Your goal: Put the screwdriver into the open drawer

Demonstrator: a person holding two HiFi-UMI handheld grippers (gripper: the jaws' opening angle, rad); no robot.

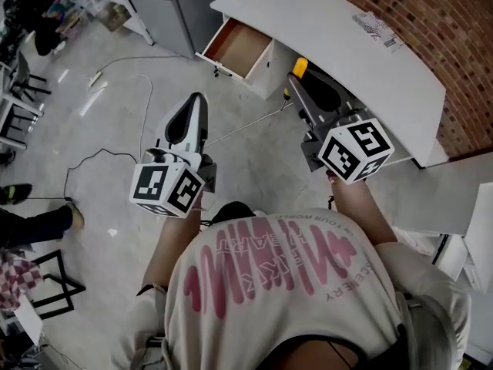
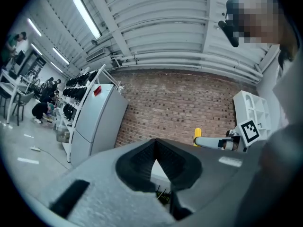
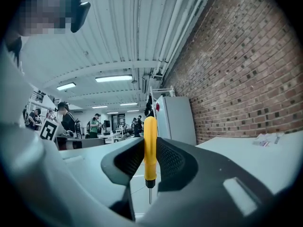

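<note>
Carry step: screwdriver (image 3: 150, 145) in grip, not yet at the open drawer (image 1: 243, 48).
Right gripper (image 3: 150, 163) was clamped on the yellow handle; left gripper (image 2: 155, 144) jaws together, empty. Next move probably called for reaching over the drawer, then release.

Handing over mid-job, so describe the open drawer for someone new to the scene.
Find the brick wall and the long white table along it. Under the table's far end stands a white cabinet; the open drawer juts out of its top, the only part showing a bare brown inside.
</note>
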